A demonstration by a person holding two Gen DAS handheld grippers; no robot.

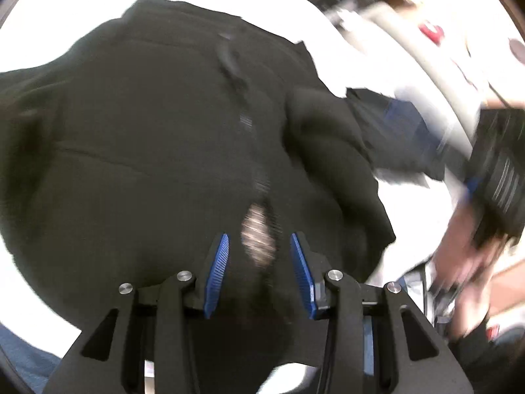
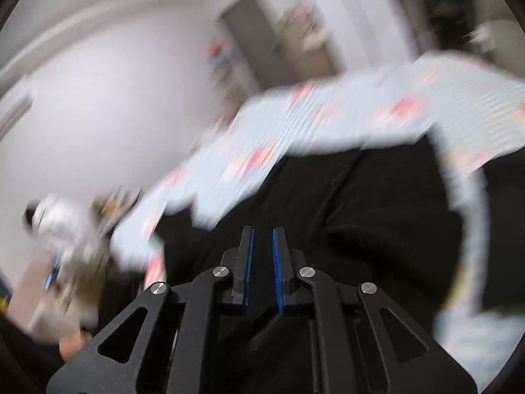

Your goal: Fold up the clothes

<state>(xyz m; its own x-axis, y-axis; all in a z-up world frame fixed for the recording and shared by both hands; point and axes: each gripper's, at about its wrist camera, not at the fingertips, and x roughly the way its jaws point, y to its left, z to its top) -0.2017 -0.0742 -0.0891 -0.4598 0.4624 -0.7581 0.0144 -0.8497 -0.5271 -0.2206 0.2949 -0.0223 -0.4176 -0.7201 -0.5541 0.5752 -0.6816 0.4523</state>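
While blur smears all, black jacket [image 1: 157, 124] shows.

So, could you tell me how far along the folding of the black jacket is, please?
Little looks done: the black jacket lies rumpled on the white surface, zip showing. Neither gripper holds it: the left gripper is open above the zip, the right gripper shut and empty. All the folds remain.

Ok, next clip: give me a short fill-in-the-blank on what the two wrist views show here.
1. The garment under the left gripper is ____ in colour.
2. A ____ runs down the garment's front.
3. The left gripper's fingers carry ____ pads.
4. The sheet beneath the garment is pale with ____ patches.

Missing words: black; zipper; blue; pink
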